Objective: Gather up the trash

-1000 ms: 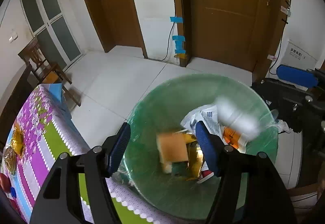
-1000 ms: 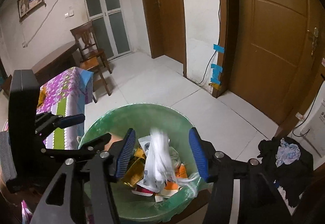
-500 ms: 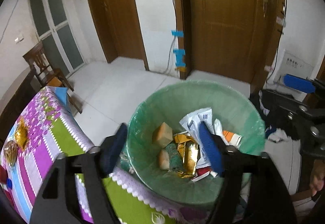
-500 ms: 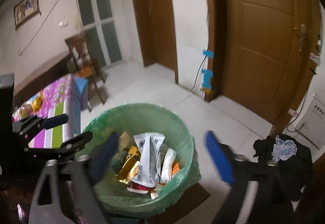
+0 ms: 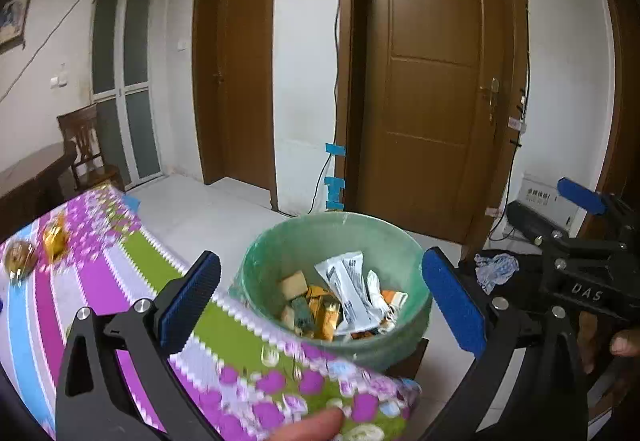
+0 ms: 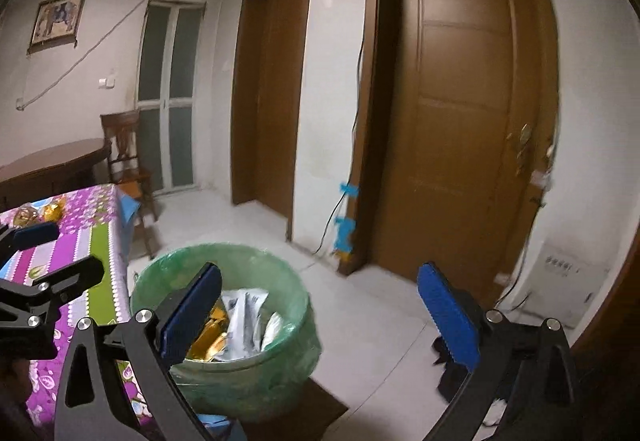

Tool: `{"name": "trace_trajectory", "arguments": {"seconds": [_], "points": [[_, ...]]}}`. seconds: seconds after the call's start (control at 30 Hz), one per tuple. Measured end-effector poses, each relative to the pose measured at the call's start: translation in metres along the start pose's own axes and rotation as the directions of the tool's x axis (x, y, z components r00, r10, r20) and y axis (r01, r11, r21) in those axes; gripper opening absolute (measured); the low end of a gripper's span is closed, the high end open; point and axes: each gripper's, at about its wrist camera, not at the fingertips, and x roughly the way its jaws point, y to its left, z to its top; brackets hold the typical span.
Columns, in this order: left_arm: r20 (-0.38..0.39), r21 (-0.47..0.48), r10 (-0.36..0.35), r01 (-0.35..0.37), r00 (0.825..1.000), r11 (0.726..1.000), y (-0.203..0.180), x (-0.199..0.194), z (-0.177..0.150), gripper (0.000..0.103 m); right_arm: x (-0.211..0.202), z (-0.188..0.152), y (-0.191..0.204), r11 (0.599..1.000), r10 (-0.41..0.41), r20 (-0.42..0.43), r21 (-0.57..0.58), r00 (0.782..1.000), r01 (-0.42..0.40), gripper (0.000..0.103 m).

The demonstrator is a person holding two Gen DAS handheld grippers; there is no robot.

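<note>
A green-lined trash bin stands on the floor beside the table corner; it holds white wrappers, gold wrappers and a brown block. My left gripper hangs above and in front of the bin, its jaws opening, with nothing between its blue pads. My right gripper is open and empty, to the right of the bin. Each gripper shows in the other's view: the right gripper at the right edge, the left gripper at the left edge. Gold wrappers lie on the table's floral cloth.
A wooden chair and a dark table stand at the back left. Brown doors fill the far wall. Dark clothing lies on the floor at the right. A fingertip shows at the bottom edge.
Both grippers drew back from over the bin and tilted upward, and their jaws spread wide. The brown block and white wrapper seen falling now lie in the bin.
</note>
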Motion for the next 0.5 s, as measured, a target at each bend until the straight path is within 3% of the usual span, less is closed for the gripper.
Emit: {"name": "trace_trajectory", "arguments": {"seconds": [0.13,0.43,0.5], "points": [[0.02,0.008,0.015,-0.016,1.0,1.0,0.0,-0.018,-0.01,0.097,-0.029,-0.007,-0.001,1.0,-0.016,0.037,-0.016,0.999,0.017,0.098],[0.041,0.034,0.142,-0.143,0.989,0.989,0.002,-0.039,-0.025,0.097,-0.05,-0.026,0.0,0.998,-0.051,-0.039,0.024,0.998,0.052,0.098],[0.023,0.012,0.138,-0.138,0.99,0.99,0.008,-0.041,-0.027,0.097,-0.049,-0.029,0.001,0.998,-0.053,-0.056,0.031,0.997,0.055,0.098]]}}
